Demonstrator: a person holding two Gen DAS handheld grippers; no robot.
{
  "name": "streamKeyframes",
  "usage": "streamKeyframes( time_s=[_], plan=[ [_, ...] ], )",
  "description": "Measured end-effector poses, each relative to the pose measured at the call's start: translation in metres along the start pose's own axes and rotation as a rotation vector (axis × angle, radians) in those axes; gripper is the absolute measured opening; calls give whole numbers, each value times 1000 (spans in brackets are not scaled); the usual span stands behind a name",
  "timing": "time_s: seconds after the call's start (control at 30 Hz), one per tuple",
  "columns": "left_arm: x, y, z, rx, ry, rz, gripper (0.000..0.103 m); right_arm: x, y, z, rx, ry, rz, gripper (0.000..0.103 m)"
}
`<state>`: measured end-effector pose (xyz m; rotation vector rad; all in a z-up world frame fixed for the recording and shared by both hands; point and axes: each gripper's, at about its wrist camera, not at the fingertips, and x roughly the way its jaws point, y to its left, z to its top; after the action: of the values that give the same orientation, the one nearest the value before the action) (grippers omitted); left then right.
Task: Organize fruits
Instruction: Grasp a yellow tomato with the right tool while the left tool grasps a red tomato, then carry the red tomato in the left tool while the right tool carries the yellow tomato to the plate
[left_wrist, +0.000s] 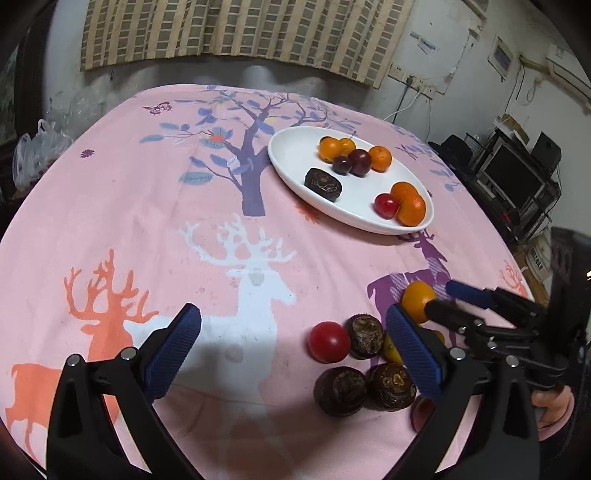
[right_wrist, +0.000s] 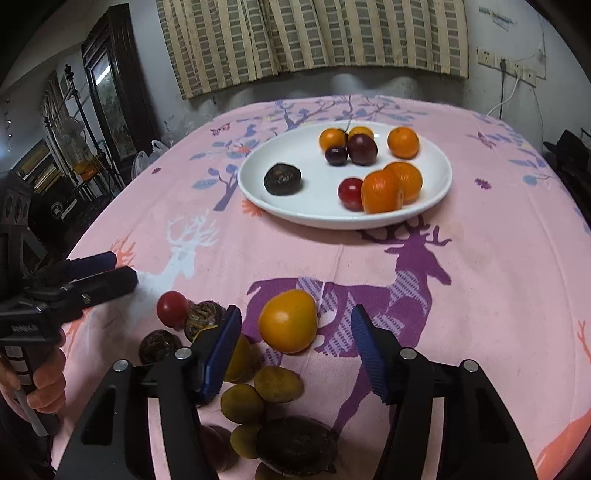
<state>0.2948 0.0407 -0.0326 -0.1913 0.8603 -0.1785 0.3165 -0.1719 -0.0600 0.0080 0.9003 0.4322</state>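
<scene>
The right claw (right_wrist: 295, 345) stands spread around an orange (right_wrist: 288, 320) on the table (right_wrist: 480, 295), not touching it. The left claw (left_wrist: 291, 354) gapes, holding nothing, beside a tomato (left_wrist: 328, 341). Beyond, a plate (right_wrist: 306, 206) holds more fruit. Handle lettering is unreadable.

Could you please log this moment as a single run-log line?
right gripper: open around orange fruit, not closed | left gripper: open, empty | plate: partly filled
</scene>
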Motion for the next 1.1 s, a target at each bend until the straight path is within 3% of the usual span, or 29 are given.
streamKeyframes(
  time_s=[0.17, 0.27, 0.33, 0.4, 0.47, 0.73, 0.97, 1.03, 1.07, 1.1],
  plan=[
    [-1, 3, -1, -11, -19, -6, 98, 15, 1, -1, 4, 41, 40, 38],
    [4, 1, -3, -3, -1, -28, 98, 10, -2, -1, 19, 21, 49, 37],
    [7, -3, -4, 19, 14, -36, 87, 0, -4, 1, 25, -22, 39, 37],
    [15, -8, -7, 52, 50, -42, 63, -7, -4, 2, 17, -51, 23, 37],
    [23, -11, -10, 70, 82, -40, 55, -10, -4, 3, 16, -57, 32, 37],
    [41, -17, -18, 103, 150, -55, 49, -9, -5, 4, 17, -49, 23, 38],
    [45, -10, -18, 88, 155, -98, 43, -13, -4, 3, 12, -63, 18, 38],
    [46, -12, -18, 97, 157, -107, 38, -14, -4, 4, 14, -65, 17, 38],
    [46, -14, -19, 105, 160, -117, 29, -15, -4, 4, 13, -68, 17, 38],
    [45, -20, -21, 128, 157, -103, 30, -15, -4, 4, 12, -70, 17, 38]
  ],
)
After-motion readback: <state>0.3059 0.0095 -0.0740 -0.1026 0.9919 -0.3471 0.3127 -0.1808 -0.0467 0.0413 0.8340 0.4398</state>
